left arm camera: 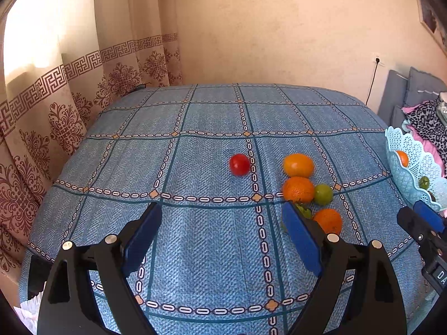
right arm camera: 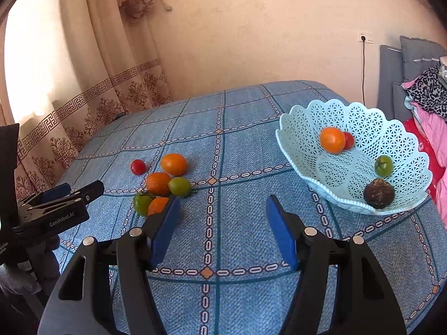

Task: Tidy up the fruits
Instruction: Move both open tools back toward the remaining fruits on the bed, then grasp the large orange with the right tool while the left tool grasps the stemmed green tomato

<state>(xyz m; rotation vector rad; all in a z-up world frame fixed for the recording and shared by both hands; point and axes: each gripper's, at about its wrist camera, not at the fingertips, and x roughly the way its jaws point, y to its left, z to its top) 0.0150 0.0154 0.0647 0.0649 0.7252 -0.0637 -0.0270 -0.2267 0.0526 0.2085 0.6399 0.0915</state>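
Holding both tools spread and empty, I hover over the blue bedspread [right arm camera: 240,167]. My left tool [left arm camera: 222,224] sits nearer the loose pile: two oranges [left arm camera: 298,189], a green fruit [left arm camera: 323,194] touching them, and a red tomato [left arm camera: 239,164] just beyond the pile. The basket [right arm camera: 307,145], well to the pile's right, already holds an orange, tomato, green and dark fruit. My right tool [right arm camera: 220,219] lies between pile and basket. I'd straddle one fruit at the pile's edge, closing gently so neighbours don't roll.
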